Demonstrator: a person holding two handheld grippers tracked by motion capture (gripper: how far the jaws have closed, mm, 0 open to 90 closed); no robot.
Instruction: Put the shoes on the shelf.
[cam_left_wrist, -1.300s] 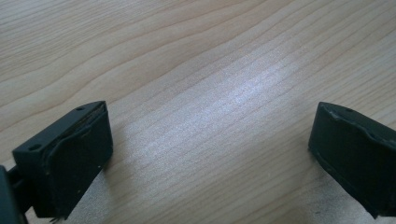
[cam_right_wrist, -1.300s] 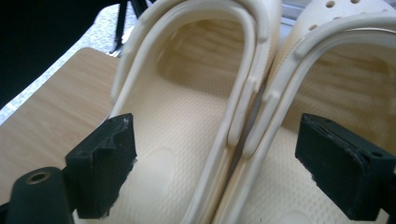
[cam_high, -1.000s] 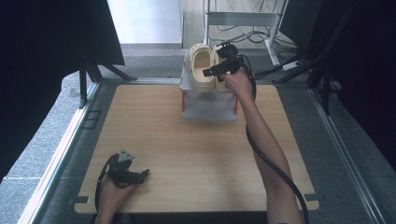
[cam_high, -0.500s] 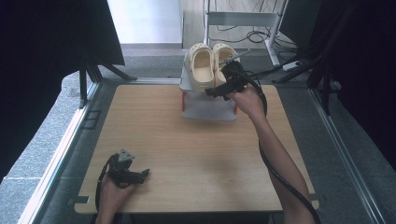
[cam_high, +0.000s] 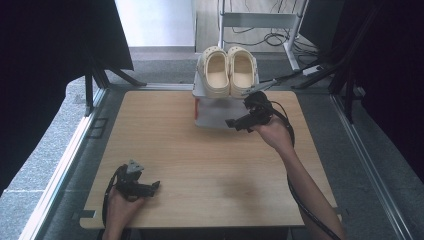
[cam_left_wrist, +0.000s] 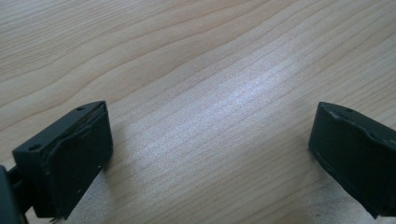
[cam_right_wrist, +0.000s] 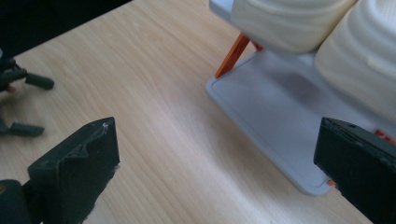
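Grey carpet and cables on the floor lie behind a pale wooden worktop (cam_high: 200, 165) with dark curtains on both sides. At the worktop's far edge, near its middle, stands a small grey rack (cam_high: 215, 112) with two shelves and orange struts (cam_right_wrist: 232, 55) between them. On its upper shelf sit two cream clogs (cam_high: 231, 70), side by side and touching, toes toward the far edge. The lower shelf (cam_right_wrist: 275, 116) lies flat on the wood. The right gripper (cam_high: 235, 122) hovers just beside the rack's near right corner, its jaws spread wide with nothing between them — in the right gripper view they frame the lower shelf's corner and bare wood, with the clogs' sides (cam_right_wrist: 289, 23) above. The person's right forearm (cam_high: 305, 185) reaches in from the near right corner, a black cable (cam_high: 287, 125) looping around the hand. The left gripper (cam_high: 152, 186) rests near the worktop's near left corner, well apart from the rack — its jaws are also spread, holding nothing, with only wood grain between them in the left gripper view. The left hand (cam_high: 120, 207) grips it from the near edge.
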